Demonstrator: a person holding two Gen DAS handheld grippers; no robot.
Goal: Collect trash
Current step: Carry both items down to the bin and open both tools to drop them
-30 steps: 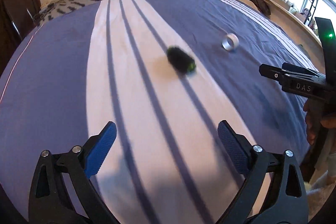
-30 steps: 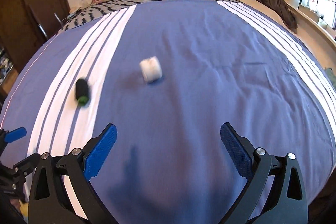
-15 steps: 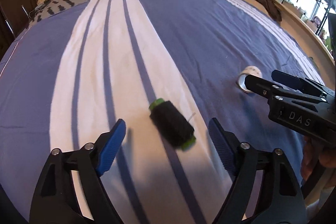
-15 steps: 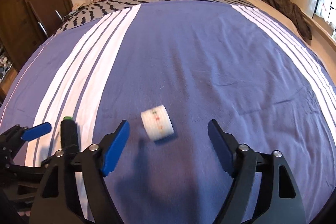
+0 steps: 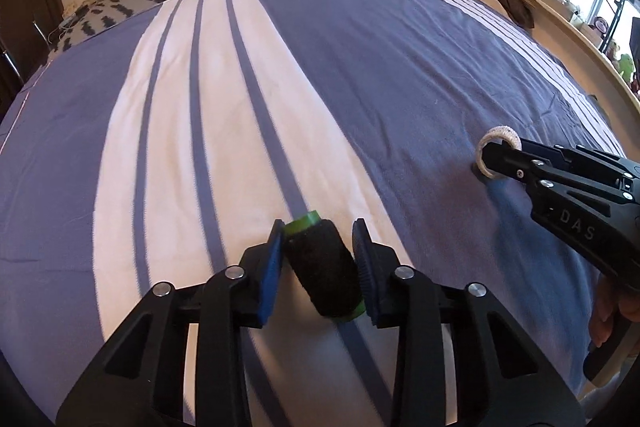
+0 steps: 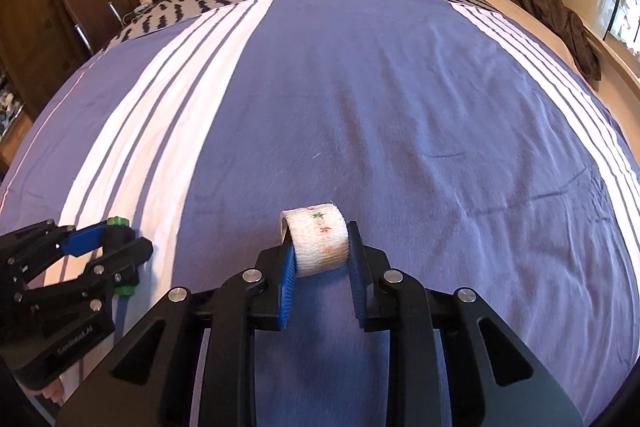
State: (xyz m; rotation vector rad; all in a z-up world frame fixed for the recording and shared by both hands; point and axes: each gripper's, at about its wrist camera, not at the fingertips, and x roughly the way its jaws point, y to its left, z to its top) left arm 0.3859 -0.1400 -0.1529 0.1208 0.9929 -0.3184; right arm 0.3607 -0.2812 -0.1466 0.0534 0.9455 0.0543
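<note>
Your left gripper has just closed on the black spool; your right gripper has just closed on the white roll; both items lie on the bed; lifting and disposal remain

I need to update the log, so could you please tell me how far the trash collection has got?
Nothing looks collected yet. The left gripper has just closed around the black spool, and the right gripper around the white roll; both still lie on the bedspread. Lifting and binning remain; no bin shows.

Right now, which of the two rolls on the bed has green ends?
The black spool, held by the left gripper on the white stripe. The white patterned roll in the right gripper has none.
</note>
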